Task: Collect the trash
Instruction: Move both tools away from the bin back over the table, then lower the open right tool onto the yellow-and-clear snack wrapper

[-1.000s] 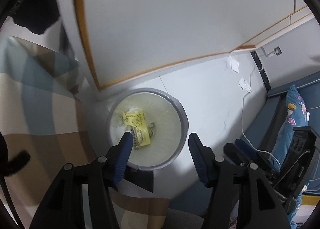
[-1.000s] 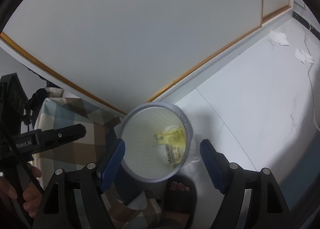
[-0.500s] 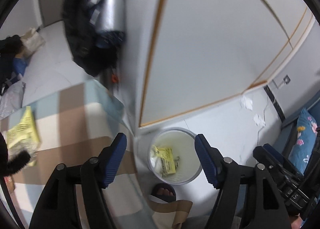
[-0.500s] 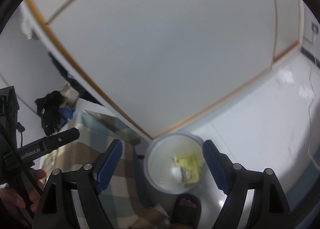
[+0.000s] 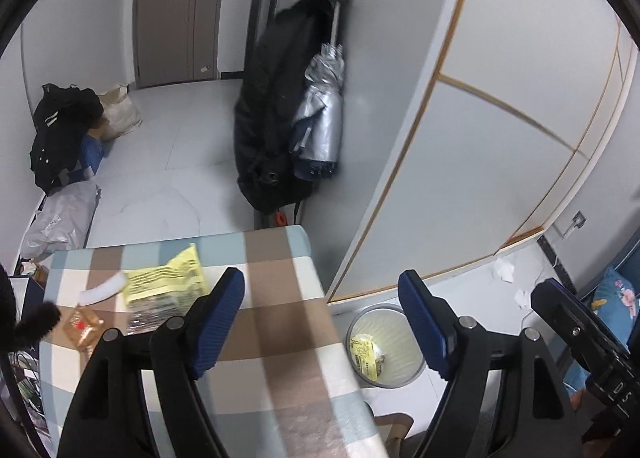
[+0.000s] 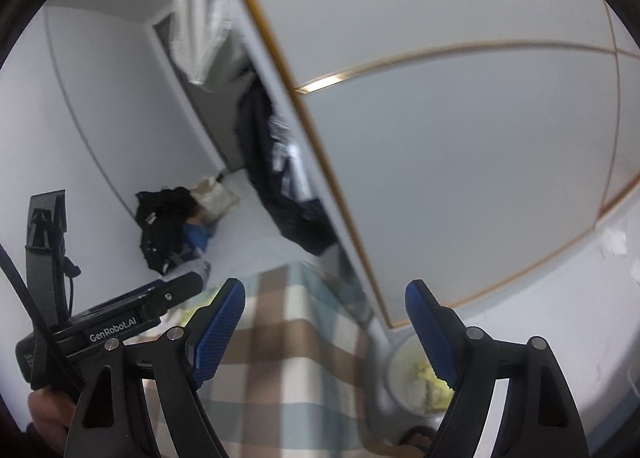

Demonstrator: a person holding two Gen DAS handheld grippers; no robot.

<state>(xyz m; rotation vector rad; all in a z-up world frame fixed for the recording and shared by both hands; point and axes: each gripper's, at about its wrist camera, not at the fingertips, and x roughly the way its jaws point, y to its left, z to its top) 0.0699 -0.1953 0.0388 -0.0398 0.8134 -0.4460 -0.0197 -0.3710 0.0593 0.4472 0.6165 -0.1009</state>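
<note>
I see both my left hand-held gripper [image 5: 320, 316] and right hand-held gripper [image 6: 325, 324] gaping empty above the checked table [image 5: 276, 322]; a yellow wrapper [image 5: 168, 282], perhaps plastic, lies there

A yellow printed wrapper [image 5: 166, 282] was laid flat on the checked tabletop, at ten o'clock. Another yellow wrapper [image 5: 366, 356] was seen inside the round grey bin [image 5: 416, 372], set on the floor at four o'clock.

Two yellow packets [image 5: 168, 278] [image 5: 366, 354], one bin [image 5: 412, 372], two paper scraps [image 5: 503, 269] [image 5: 522, 297].
</note>
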